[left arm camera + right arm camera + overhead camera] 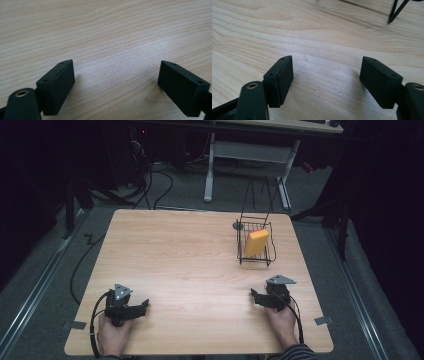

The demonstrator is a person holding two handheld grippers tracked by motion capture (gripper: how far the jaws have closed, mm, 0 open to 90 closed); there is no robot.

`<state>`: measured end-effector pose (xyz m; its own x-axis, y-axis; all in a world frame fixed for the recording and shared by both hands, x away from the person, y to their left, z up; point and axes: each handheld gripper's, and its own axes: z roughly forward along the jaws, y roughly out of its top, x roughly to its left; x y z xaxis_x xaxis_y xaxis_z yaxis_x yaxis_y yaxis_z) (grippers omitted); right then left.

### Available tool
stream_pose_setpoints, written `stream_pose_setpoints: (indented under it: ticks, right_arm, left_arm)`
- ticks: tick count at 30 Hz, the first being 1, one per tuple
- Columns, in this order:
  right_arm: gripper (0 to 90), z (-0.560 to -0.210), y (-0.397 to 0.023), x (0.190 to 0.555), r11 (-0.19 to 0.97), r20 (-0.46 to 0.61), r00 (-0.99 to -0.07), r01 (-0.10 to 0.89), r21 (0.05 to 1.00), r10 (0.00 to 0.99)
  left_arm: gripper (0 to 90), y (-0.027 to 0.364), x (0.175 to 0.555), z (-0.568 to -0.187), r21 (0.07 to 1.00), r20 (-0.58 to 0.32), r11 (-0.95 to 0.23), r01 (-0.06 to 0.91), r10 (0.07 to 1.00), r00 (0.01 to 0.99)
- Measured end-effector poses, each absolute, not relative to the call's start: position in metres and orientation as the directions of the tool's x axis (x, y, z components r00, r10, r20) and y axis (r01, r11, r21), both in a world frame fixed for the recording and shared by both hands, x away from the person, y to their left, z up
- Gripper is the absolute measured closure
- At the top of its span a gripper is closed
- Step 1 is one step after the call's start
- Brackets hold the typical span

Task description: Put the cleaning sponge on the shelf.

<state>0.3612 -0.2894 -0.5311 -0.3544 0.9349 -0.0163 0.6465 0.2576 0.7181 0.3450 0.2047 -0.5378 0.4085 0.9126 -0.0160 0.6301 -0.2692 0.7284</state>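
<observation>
A black wire basket (256,245) holding a tilted yellow sponge (257,242) is placed right of centre on the light wooden table (190,270), with a white-framed desk (250,155) and dark cables (155,180) located along the top of the frame.

Two black grippers are seen, one per hand. The left gripper (145,306) is topped w/ a grey three-cornered plate marked by small dark dots; a black cable is looped off its left side toward the near edge. The right gripper (253,295) is fitted w/ the same grey plate, and its black cable is trailed back along the forearm. A dark striped sleeve (295,353) is worn on the right arm. In both gripper views the jaws are shown as flat matt-black blocks w/ small screw holes, hinged on arms w/ brass-coloured eyelets.
</observation>
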Motion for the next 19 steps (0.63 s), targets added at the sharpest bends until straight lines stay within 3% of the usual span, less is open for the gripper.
stream_pose_setpoints:
  ticks: [19]
  right_arm:
    - [27.8,-0.5311,-0.2890,0.3604,0.257,-0.019,-0.351,0.646,0.718,0.936]
  left_arm:
    - [14.7,0.2048,0.3449,-0.5377,0.728,-0.018,-0.268,0.631,0.913,0.408]
